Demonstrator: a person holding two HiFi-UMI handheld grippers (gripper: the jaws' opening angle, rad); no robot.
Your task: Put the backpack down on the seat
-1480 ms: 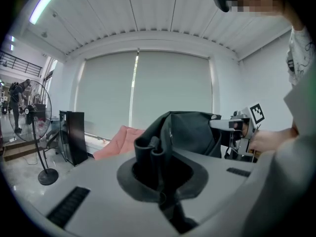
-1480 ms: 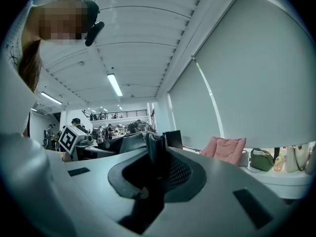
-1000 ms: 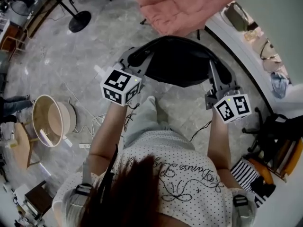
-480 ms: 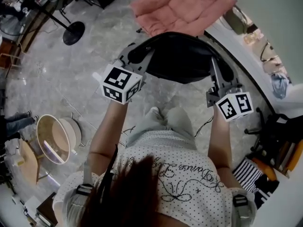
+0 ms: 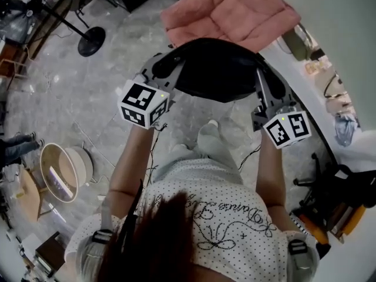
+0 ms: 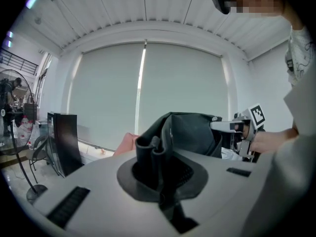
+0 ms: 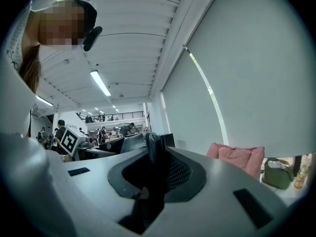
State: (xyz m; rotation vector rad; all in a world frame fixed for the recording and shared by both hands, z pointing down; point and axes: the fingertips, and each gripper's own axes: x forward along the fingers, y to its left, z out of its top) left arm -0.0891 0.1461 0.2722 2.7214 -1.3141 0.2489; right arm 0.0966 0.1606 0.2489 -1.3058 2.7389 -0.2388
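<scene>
A black backpack (image 5: pixel 217 69) hangs in the air in front of the person, held from both sides. My left gripper (image 5: pixel 160 68) is shut on its left edge; in the left gripper view a fold of black fabric (image 6: pixel 152 149) sits pinched between the jaws. My right gripper (image 5: pixel 263 82) is shut on the right edge, with dark fabric (image 7: pixel 154 143) between its jaws. The pink cushioned seat (image 5: pixel 235 10) lies just beyond the backpack, also seen as the pink seat (image 7: pixel 239 158) in the right gripper view.
A fan stand base (image 5: pixel 91 40) is on the marble floor at the upper left. A round wooden stool (image 5: pixel 59 172) and cables lie at the left. A white ledge with bags (image 5: pixel 329 90) curves along the right, with a black chair (image 5: pixel 346 187) below it.
The person has stepped forward, so the pink seat has come closer and the floor items have slid back. Both grippers still hold the backpack, carried slightly further toward the seat.
</scene>
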